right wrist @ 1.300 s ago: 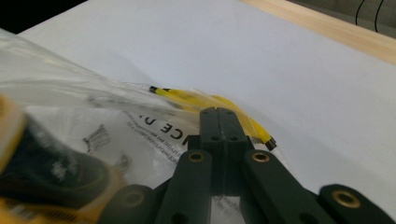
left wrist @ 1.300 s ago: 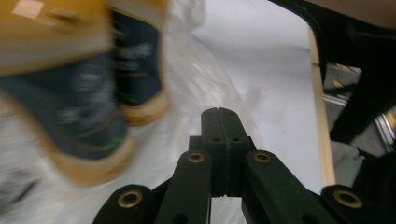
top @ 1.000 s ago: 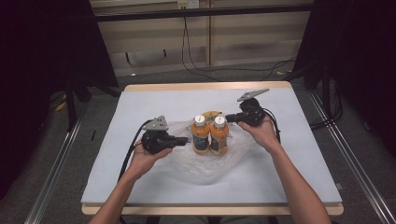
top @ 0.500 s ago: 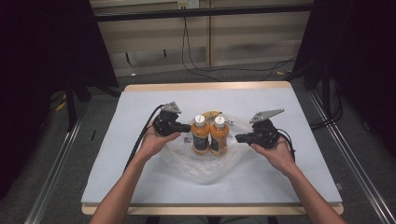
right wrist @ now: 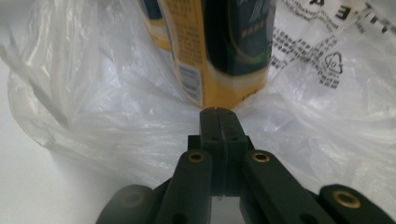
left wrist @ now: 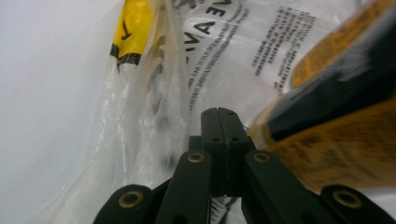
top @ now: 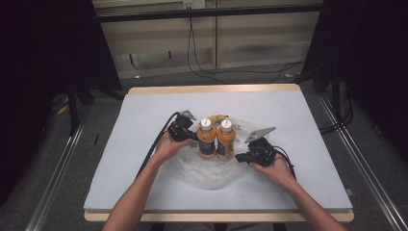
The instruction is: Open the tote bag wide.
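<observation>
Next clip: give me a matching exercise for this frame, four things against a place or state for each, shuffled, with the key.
Things:
1. left gripper
2. right gripper
3. two orange bottles
4. clear plastic bag

Places or states:
A. upright, side by side, white caps on
B. spread crumpled on the table under the bottles
C. jaws shut, at the near right of the bottles
D. jaws shut, at the left bottle's side

Pairs: 1-D, 2-C, 3-A, 4-B

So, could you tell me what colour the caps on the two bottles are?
White, on both orange bottles; the high view shows the caps best.
</observation>
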Demonstrator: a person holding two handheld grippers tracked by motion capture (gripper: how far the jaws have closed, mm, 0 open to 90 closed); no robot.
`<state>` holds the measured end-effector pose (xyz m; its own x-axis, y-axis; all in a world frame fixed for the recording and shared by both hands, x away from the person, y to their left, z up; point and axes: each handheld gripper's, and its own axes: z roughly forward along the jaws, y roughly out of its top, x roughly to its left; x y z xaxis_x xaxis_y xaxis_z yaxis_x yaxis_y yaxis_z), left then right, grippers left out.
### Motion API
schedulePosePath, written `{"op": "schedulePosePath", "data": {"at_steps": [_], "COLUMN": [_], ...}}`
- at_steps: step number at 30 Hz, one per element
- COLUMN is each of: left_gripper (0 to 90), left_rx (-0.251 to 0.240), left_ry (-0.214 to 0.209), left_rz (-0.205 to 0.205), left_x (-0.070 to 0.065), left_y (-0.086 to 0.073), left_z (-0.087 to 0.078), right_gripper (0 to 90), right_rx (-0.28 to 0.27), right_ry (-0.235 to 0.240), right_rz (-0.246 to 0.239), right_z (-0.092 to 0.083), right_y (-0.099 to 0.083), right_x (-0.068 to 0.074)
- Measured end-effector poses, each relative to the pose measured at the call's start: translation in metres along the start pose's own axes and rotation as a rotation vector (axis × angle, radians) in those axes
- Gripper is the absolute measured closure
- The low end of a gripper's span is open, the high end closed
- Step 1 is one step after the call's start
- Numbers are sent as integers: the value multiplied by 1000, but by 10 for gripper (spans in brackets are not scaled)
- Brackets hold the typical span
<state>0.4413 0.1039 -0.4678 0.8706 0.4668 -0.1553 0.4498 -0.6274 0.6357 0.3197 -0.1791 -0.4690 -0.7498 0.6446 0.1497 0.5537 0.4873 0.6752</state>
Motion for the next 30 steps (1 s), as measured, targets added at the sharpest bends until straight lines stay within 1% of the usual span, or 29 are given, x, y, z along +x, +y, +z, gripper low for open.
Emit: {"op": "schedulePosePath", "data": {"at_steps": [1,2,3,4,5,6,7,8,9,10,12,14,15,17,23,24,25,26,28,30], "left_gripper": [900,900,900,900,900,900,900,900,900,900,900,900,900,900,900,900,900,900,900,900], "left_rx": [11,17,21,13,13,1,2,6,5,3,10,-2,-7,-11,-8,-7,-3,0,3,3], "left_ry": [6,17,12,16,21,22,21,25,23,26,27,30,31,25,37,43,48,52,56,50], "left_rz": [-4,-4,-3,-17,-23,-31,-34,-35,-36,-44,-36,-44,-50,-68,-65,-53,-45,-44,-45,-53], "left_x": [2,3,4,6,7,7,8,9,9,9,11,13,14,17,16,15,14,14,13,14], "left_y": [-1,-2,-2,-2,-2,-2,-2,-2,-2,-2,-2,-2,-2,-2,-2,-2,-2,-2,-1,-2], "left_z": [3,6,6,7,7,8,8,7,7,7,7,7,7,7,7,7,6,6,6,6], "right_gripper": [900,900,900,900,900,900,900,900,900,900,900,900,900,900,900,900,900,900,900,900], "right_rx": [7,10,17,32,35,37,44,43,49,42,43,46,45,45,51,51,50,56,64,70], "right_ry": [5,-1,-1,-12,-6,-13,-14,-15,-14,-5,1,1,8,6,1,-1,6,5,-7,-11], "right_rz": [-1,-3,-4,-3,-8,-16,-11,-20,-15,-15,-11,-17,-10,-13,-26,-19,-20,-17,-35,-31], "right_z": [1,2,3,4,4,5,4,3,2,2,-1,-4,-6,-8,-10,-11,-12,-13,-15,-17], "right_y": [-1,-3,-4,-4,-5,-6,-6,-7,-8,-9,-12,-15,-17,-19,-21,-22,-23,-24,-25,-26], "right_x": [0,0,-1,0,0,1,2,2,3,3,3,4,4,4,6,7,7,9,11,12]}}
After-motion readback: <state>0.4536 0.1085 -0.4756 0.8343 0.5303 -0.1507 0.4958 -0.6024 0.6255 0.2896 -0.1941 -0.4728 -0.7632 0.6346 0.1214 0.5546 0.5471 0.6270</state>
